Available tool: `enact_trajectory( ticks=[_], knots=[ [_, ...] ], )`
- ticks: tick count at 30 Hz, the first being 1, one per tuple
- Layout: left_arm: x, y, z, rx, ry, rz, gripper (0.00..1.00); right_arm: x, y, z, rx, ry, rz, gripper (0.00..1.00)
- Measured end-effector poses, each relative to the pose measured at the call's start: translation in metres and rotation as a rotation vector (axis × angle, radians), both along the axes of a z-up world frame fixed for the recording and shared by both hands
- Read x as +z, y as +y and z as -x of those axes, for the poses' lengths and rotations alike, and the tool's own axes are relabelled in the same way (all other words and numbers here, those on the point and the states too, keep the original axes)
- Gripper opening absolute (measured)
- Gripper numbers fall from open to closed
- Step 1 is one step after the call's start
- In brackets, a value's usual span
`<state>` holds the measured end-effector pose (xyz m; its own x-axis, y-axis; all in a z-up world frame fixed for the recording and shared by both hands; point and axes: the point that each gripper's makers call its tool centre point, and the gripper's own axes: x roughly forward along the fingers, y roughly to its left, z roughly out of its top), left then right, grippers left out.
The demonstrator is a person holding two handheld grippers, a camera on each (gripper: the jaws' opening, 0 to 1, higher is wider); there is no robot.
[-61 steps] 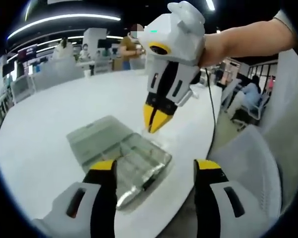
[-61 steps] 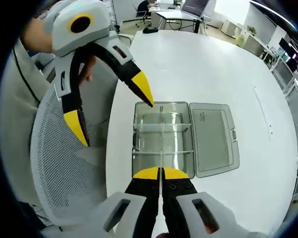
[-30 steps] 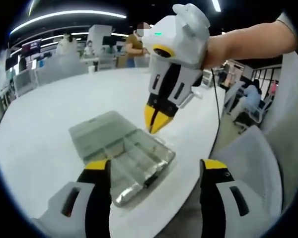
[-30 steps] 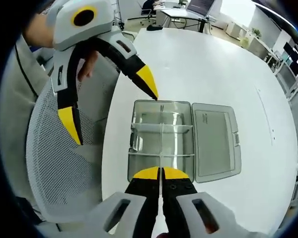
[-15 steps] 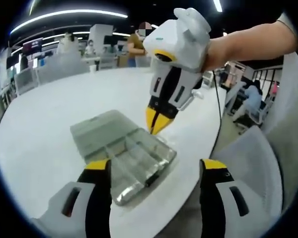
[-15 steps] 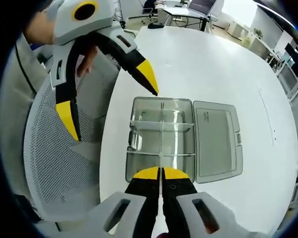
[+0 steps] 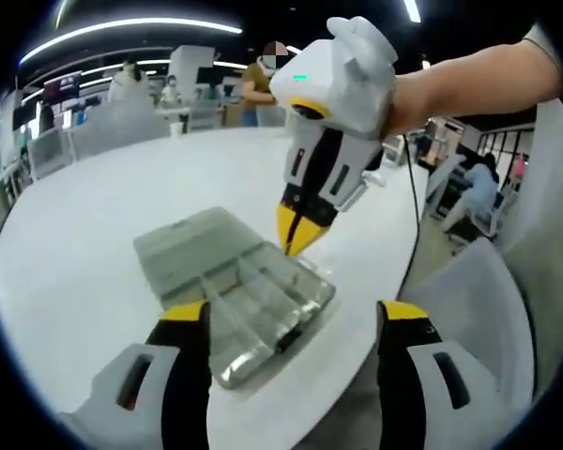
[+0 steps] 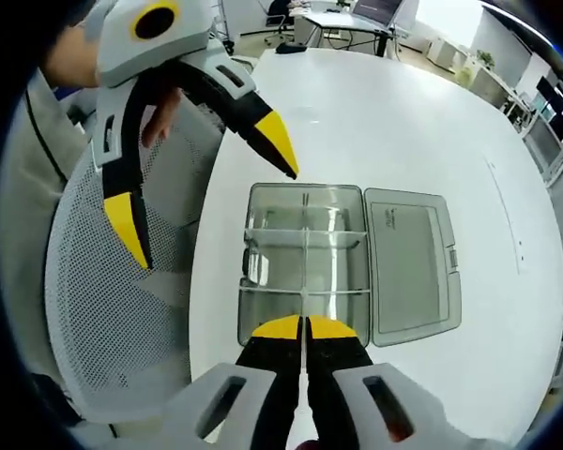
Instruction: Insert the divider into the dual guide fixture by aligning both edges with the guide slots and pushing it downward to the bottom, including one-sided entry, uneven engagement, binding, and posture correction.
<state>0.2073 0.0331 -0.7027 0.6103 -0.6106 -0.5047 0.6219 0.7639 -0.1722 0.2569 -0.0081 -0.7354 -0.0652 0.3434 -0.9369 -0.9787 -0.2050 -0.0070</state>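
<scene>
Right gripper (image 8: 305,323) clamped on thin clear divider (image 8: 304,302), poised directly above clear fixture box (image 8: 305,258) on white tabletop (image 8: 403,122), divider's long axis in line with centre slots; left gripper (image 8: 206,202) wide open beside box's edge, holding nothing.

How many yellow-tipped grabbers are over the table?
2. The left hand-held gripper hangs open beside the clear box, over its near-chair edge. The right hand-held gripper is shut, pointing down above the box.
</scene>
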Motion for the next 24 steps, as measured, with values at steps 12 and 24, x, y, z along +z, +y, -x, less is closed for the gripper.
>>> enact_trajectory(
  ticks=[12, 24],
  knots=[
    [0.0011, 0.0001, -0.0002, 0.003, -0.001, 0.000, 0.70, -0.0029, -0.0034, -0.0002, -0.012, 0.005, 0.010, 0.00],
    [0.0019, 0.0009, -0.0008, 0.005, 0.000, -0.004, 0.69, -0.0064, -0.0035, 0.0000, 0.009, -0.001, 0.020, 0.00]
  ],
)
